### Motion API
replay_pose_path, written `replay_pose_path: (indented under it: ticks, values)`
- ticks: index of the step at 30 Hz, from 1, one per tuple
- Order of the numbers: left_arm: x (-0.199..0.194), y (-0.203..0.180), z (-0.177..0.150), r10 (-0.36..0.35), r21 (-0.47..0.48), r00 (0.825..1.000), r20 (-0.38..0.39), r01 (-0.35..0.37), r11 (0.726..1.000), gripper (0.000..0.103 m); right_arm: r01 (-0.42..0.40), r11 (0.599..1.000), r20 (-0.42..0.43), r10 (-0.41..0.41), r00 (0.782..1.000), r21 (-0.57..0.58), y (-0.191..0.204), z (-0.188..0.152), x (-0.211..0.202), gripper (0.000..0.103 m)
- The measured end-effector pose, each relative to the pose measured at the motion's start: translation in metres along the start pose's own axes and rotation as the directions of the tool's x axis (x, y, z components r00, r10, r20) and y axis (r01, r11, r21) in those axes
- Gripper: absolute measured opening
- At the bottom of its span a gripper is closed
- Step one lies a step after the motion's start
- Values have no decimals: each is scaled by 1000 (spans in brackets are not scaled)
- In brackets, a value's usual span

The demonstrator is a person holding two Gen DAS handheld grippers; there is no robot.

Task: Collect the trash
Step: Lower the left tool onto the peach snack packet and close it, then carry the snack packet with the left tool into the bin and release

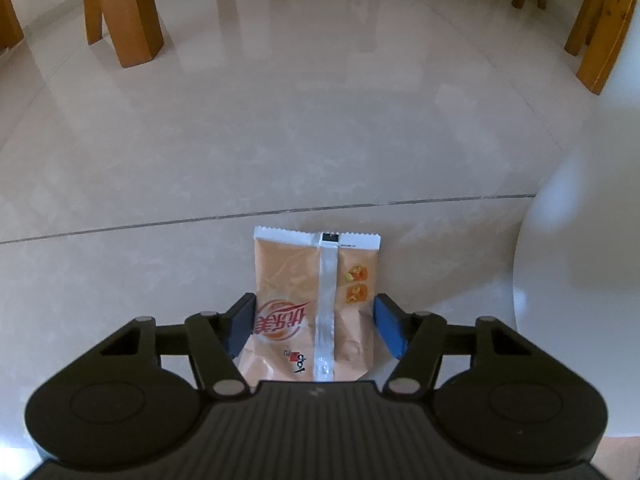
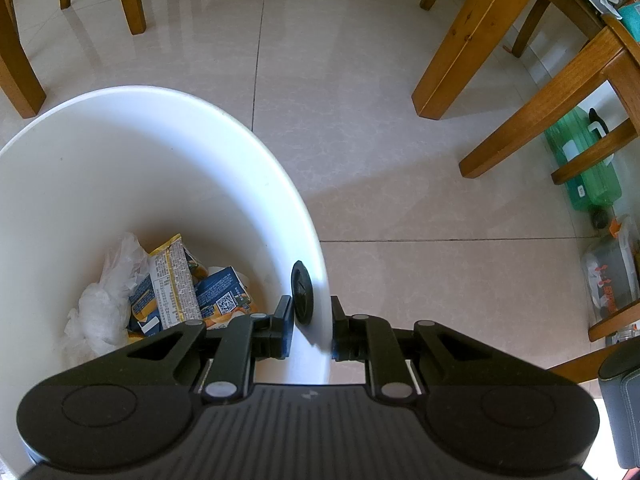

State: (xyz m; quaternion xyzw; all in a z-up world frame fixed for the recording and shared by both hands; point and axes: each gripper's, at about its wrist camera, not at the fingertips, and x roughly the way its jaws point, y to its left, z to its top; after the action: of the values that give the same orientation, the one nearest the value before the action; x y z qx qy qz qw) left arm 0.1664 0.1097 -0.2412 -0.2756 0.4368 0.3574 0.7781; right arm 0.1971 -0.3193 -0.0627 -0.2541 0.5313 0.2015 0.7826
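An orange snack wrapper [image 1: 296, 276] with a white serrated top edge lies flat on the glossy tile floor, back seam up. My left gripper [image 1: 315, 312] straddles its lower half, and both blue pads touch its side edges, where the foil is creased. The white trash bin [image 2: 160, 140] stands beside it, and its curved wall [image 1: 580, 280] fills the right of the left wrist view. My right gripper [image 2: 312, 316] is shut on the bin's rim, one finger inside and one outside, by a black round fitting [image 2: 302, 292]. Inside the bin lie several wrappers [image 2: 176, 288] and a crumpled white plastic bag [image 2: 104, 304].
Wooden chair and table legs [image 1: 132, 12] ring the far floor, and more legs [image 2: 472, 36] stand to the right. A green plastic jug [image 2: 588, 160] and a clear container [image 2: 612, 272] sit under furniture at the far right. Tile seams cross the floor.
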Motion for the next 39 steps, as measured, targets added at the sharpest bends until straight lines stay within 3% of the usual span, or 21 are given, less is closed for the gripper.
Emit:
replay_pose_path:
  ticks: [9, 15, 18, 22, 26, 28, 32, 33, 35, 37, 39]
  values:
    - [-39, 9, 25, 3, 58, 1000, 15, -3, 998, 62, -3, 1000, -2, 3, 1000, 7, 0, 0, 1, 20]
    - [-108, 17, 66, -16, 163, 999, 39, 9, 987, 62, -8, 1000, -9, 8, 1000, 19, 0, 4, 1, 20]
    - [-160, 18, 93, -58, 197, 996, 72, 43, 980, 62, -7, 1000, -10, 7, 1000, 31, 0, 5, 2, 20]
    - [-229, 8, 126, -164, 215, 979, 118, 136, 967, 62, -8, 999, -6, 9, 1000, 41, -1, 4, 3, 20]
    - [-281, -27, 141, -295, 226, 947, 126, 262, 938, 62, -9, 999, -4, 9, 1000, 42, -1, 3, 3, 20]
    - [-284, -37, 150, -352, 238, 928, 122, 317, 918, 63, -10, 999, -7, 11, 1000, 46, -2, 3, 2, 20]
    - [-299, -81, 131, -420, 243, 905, 60, 395, 886, 65, -20, 998, -11, 21, 1000, 58, -5, 3, 3, 20]
    - [-300, -88, 130, -434, 238, 900, 42, 413, 879, 68, -22, 998, -10, 23, 1000, 59, -5, 3, 3, 20]
    - [-303, -98, 125, -463, 224, 886, 9, 449, 865, 87, -22, 998, -9, 23, 1000, 55, -5, 3, 2, 20]
    - [-312, -105, 122, -465, 214, 885, 29, 449, 868, 90, -25, 998, -8, 26, 1000, 55, -6, 2, 2, 19]
    - [-310, -103, 122, -441, 229, 896, 45, 420, 878, 94, -31, 998, -8, 31, 999, 58, -7, 2, 1, 19]
